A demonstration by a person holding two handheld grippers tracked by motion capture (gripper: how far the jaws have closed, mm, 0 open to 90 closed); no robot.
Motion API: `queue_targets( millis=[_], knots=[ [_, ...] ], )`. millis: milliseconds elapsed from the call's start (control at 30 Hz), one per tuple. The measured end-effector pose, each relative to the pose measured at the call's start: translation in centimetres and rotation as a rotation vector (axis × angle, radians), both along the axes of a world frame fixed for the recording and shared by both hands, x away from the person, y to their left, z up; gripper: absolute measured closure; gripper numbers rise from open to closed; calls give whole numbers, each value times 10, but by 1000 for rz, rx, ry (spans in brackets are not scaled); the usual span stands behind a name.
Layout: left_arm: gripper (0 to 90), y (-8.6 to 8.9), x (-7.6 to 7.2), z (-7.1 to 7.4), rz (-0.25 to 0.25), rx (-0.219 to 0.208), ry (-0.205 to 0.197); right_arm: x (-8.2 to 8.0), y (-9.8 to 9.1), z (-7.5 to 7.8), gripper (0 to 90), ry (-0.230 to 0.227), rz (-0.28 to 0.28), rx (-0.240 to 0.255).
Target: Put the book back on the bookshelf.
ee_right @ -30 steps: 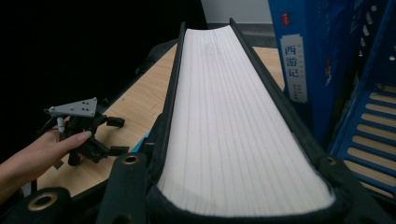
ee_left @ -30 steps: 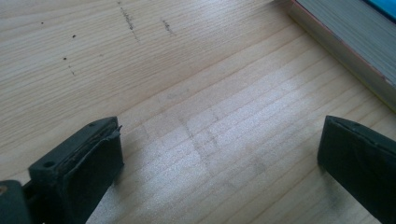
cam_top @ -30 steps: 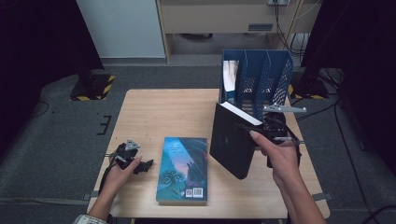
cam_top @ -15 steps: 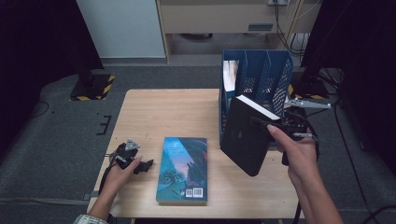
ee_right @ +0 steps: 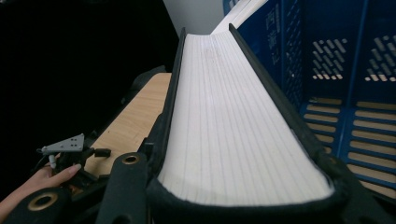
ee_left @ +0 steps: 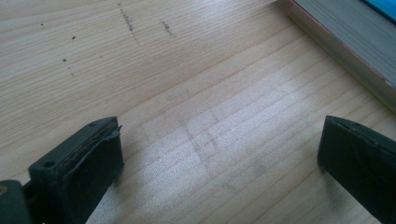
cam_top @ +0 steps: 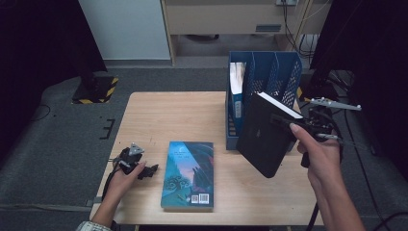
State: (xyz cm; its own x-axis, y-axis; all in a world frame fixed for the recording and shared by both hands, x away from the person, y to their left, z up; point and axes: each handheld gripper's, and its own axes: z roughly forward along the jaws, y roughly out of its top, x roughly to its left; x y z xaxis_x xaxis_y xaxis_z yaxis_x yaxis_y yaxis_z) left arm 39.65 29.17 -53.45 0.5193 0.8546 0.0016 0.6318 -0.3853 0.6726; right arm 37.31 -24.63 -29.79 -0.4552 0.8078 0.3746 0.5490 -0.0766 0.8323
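Observation:
My right gripper [cam_top: 308, 129] is shut on a thick black book [cam_top: 265, 135] and holds it tilted above the table's right side, just in front of the blue file holder [cam_top: 269, 72]. In the right gripper view the book's white page edge [ee_right: 233, 116] runs away between the jaws of my right gripper [ee_right: 238, 198], and the holder [ee_right: 345, 70] stands at the right. A teal-covered book [cam_top: 188, 173] lies flat near the table's front. My left gripper [cam_top: 138, 164] rests on the table left of it, and its jaws [ee_left: 224, 158] stand open over bare wood.
The wooden table [cam_top: 168, 115] has free room at its back left. A blue-spined book [cam_top: 235, 91] stands in the holder's leftmost slot. The teal book's page edge [ee_left: 355, 42] lies close to the left gripper. Dark floor and cables surround the table.
My right gripper has carried the black book up and to the right, toward the file holder. The left gripper and the teal book have stayed where they were.

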Motion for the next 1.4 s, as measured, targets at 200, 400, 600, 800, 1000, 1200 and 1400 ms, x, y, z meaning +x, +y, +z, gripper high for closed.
queue_targets(
  millis=[200,400,600,800,1000,1200,1400],
  knots=[
    [0,0,0,0,2,-1,-1,5,-8,9,530,-7,-34,-7],
    [0,0,0,0,4,-2,-3,15,-13,17,530,-17,-58,-3],
    [0,-1,0,0,2,-2,-5,25,-17,25,530,-34,-78,-1],
    [0,-2,2,-1,5,-7,-12,35,-23,32,530,-52,-107,-5],
    [0,-3,2,-2,7,-12,-16,56,-26,33,531,-50,-146,-21],
    [0,-3,3,-2,8,-14,-17,70,-35,34,530,-44,-176,-36],
    [0,-3,3,-2,8,-13,-17,66,-43,36,530,-41,-216,-57]
  ],
)
